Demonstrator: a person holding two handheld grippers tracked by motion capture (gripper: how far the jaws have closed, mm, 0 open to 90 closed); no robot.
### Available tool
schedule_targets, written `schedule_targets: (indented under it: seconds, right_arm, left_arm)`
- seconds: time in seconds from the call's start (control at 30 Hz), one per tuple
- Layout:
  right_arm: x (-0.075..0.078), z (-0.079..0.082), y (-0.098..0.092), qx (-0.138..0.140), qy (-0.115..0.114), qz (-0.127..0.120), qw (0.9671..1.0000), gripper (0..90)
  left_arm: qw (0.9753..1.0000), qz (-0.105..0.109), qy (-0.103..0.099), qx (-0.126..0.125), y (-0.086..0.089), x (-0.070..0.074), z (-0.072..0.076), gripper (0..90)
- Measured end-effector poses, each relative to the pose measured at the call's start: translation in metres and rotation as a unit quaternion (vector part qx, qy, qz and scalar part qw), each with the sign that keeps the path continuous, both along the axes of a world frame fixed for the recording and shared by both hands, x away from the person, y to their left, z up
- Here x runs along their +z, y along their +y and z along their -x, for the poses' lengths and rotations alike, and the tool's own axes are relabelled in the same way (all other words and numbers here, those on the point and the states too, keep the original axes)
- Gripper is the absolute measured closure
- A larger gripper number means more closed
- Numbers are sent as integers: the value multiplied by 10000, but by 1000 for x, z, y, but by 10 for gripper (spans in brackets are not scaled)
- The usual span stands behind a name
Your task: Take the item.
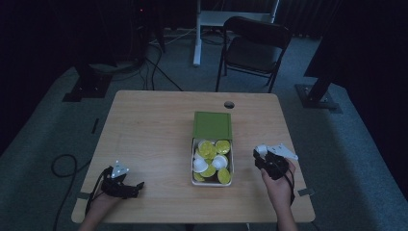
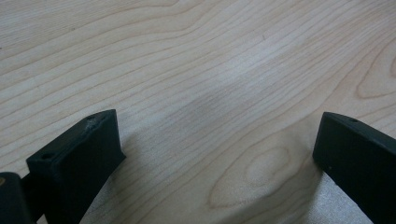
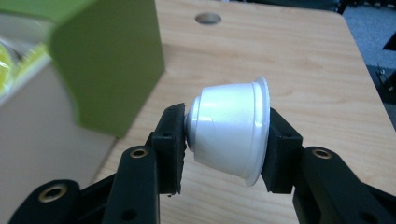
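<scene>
- Capsule point(image 3: 231, 133), white, cup-shaped, lies sideways between my right gripper's point(image 3: 227, 140) jaws, which are clamped on it: one jaw on its narrow base, the other on its flanged rim.
- In the high view I see the right gripper point(image 1: 270, 161) holding the capsule point(image 1: 261, 149) above the tabletop point(image 1: 149, 130), just right of the box point(image 1: 212, 166).
- Box is open, its green lid point(image 1: 212, 125) folded back on the far side; inside lie yellow-green-topped capsules point(image 1: 208, 147) and white ones point(image 1: 199, 165), jumbled.
- Left gripper point(image 1: 126, 186) sits at the near left of the tabletop, well apart from the box; jaws spread wide, nothing between them, bare wood grain point(image 2: 210, 93) below.
- Round hole point(image 1: 229, 104) in the tabletop beyond the box.
- Folding chair point(image 1: 255, 48) on the floor past the far edge.
</scene>
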State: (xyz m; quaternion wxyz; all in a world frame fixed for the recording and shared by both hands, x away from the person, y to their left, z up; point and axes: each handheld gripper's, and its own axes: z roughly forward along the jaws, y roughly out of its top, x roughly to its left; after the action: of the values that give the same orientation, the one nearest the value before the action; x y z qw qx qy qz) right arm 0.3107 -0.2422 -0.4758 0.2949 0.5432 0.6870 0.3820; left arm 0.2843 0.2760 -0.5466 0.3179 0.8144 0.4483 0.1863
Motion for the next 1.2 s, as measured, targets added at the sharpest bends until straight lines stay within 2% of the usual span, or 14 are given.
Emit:
schedule_targets:
  seconds: [0.17, 0.5, 0.77, 0.93, 1.2]
  right_arm:
    - [-14, -2, -7, -57, 107, 3, 9999, 568]
    - [-33, -7, -16, -106, 366, 185, 9991, 568]
    - [-43, -7, -25, -234, 450, 225, 9985, 568]
    - [-49, -6, -29, -202, 461, 324, 9982, 567]
    - [-55, -4, -38, -255, 558, 340, 9975, 566]
  left_arm:
    - [10000, 0, 0, 0, 0, 0, 0, 11]
    - [10000, 1, 1, 0, 0, 0, 0, 11]
    - [10000, -2, 1, 0, 0, 0, 0, 11]
    - [10000, -1, 1, 0, 0, 0, 0, 11]
    - [10000, 1, 1, 0, 0, 0, 0, 11]
